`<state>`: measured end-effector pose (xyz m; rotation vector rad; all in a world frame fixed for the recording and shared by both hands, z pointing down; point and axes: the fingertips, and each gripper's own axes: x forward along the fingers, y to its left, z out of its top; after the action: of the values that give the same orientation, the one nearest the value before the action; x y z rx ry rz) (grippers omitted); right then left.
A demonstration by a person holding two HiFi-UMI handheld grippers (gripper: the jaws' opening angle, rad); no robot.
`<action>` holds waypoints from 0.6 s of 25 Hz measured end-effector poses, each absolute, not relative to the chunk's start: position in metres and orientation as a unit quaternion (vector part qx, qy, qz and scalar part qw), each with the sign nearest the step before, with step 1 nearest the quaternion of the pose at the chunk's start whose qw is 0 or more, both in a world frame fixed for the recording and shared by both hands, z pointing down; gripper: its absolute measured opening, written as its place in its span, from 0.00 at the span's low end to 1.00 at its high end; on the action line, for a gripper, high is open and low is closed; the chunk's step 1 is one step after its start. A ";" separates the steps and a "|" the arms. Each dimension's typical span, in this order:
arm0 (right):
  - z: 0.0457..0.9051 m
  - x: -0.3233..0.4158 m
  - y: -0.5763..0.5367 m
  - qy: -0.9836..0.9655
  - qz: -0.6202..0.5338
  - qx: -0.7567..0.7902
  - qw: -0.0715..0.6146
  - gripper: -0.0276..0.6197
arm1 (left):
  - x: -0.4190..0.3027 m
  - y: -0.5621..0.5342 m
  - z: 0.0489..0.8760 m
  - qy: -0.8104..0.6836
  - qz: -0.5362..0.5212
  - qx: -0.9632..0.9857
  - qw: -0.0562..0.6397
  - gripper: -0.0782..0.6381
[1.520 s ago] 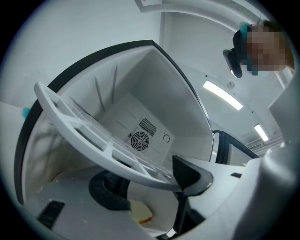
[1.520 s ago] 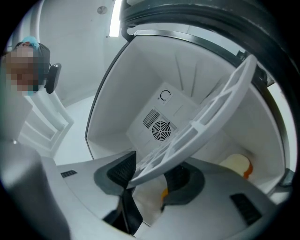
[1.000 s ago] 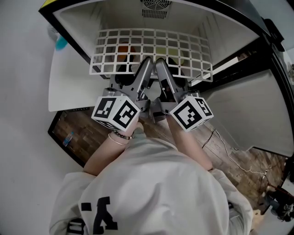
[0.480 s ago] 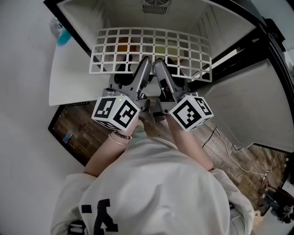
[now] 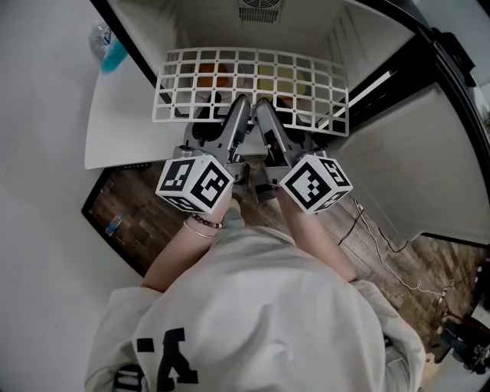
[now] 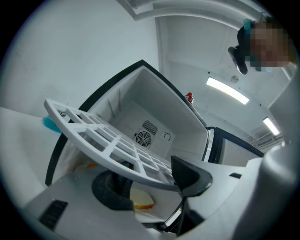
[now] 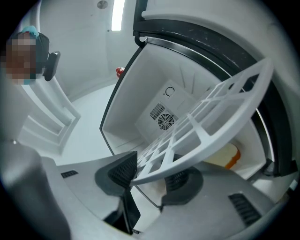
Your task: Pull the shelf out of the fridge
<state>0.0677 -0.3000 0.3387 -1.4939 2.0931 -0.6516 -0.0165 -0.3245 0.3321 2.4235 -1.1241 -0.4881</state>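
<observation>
The white grid shelf point(image 5: 253, 57) sticks out of the open fridge point(image 5: 191, 23), its front bar towards me. My left gripper point(image 5: 239, 106) and right gripper point(image 5: 265, 106) meet side by side at the middle of that bar. In the left gripper view the shelf point(image 6: 103, 140) crosses slantwise between the jaws of the left gripper point(image 6: 150, 182), touching both dark pads. The right gripper view shows the shelf point(image 7: 211, 112) the same way in the right gripper point(image 7: 152, 177). Both pairs of jaws are closing on the bar.
Orange and yellow food point(image 5: 214, 76) lies inside the fridge under the shelf. The open fridge door point(image 5: 413, 176) stands to the right, and a white panel point(image 5: 115, 130) to the left. A teal bottle point(image 5: 109, 47) is at the far left. Cables point(image 5: 383, 253) run over the wooden floor.
The shelf and both grippers have come slightly out of the fridge towards me; the gap between the shelf's rear edge and the fan has grown. The grippers stay together on the front bar.
</observation>
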 end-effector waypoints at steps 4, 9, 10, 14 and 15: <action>0.341 0.066 -0.296 0.767 -0.245 -0.544 0.237 0.32 | -0.018 -0.320 0.335 -0.410 -0.170 0.869 0.216 0.46; 0.345 0.064 -0.290 0.769 -0.247 -0.544 0.229 0.31 | -0.020 -0.313 0.340 -0.414 -0.165 0.866 0.226 0.44; 0.347 0.063 -0.288 0.769 -0.247 -0.544 0.228 0.31 | -0.020 -0.311 0.341 -0.415 -0.166 0.865 0.228 0.43; 0.350 0.062 -0.282 0.769 -0.251 -0.543 0.226 0.30 | -0.021 -0.304 0.345 -0.417 -0.169 0.862 0.233 0.42; 0.350 0.062 -0.281 0.769 -0.252 -0.542 0.226 0.30 | -0.022 -0.303 0.345 -0.417 -0.170 0.862 0.233 0.42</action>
<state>0.0616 -0.2805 0.3499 -1.4951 2.1198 -0.6952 -0.0219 -0.3028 0.3446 2.3675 -1.1456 -0.4668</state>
